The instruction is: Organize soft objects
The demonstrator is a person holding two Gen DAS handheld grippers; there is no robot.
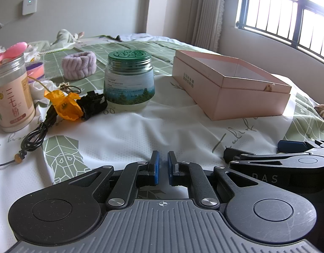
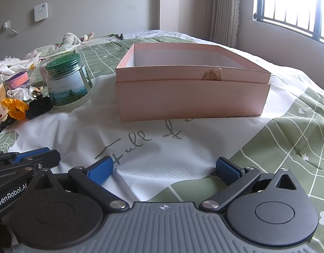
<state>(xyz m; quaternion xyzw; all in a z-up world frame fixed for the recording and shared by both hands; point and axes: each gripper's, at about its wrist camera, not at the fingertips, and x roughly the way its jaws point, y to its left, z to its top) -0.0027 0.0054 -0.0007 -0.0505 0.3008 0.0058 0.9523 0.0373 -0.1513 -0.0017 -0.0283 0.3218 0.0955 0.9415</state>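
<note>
judging progress: nothing looks sorted yet; the task seems to be at its very start.
pink box point(image 2: 192, 97): sits open on the bed point(image 2: 288, 139), right of the green-lidded jar point(image 1: 128, 80); what shows of its inside is bare, though the floor is hidden behind the near wall.
soft things: a lilac headband point(image 1: 78, 64) lies behind the jar, well apart from the box; an orange fabric flower point(image 1: 64, 104) lies left of the jar, touching a black clip point(image 1: 92, 104); crumpled cloths point(image 2: 69, 39) lie further back.
hard things: a tin with a label point(image 1: 12, 92) and a black cord point(image 1: 35, 135) sit in the same clutter on the left.
left claw point(image 1: 163, 164): low over the white sheet, pads nearly together with a narrow gap, holding nothing.
right claw point(image 2: 164, 168): spread wide, empty, facing the box.
left to do: probably every soft piece needs picking up and placing in the box.
</note>
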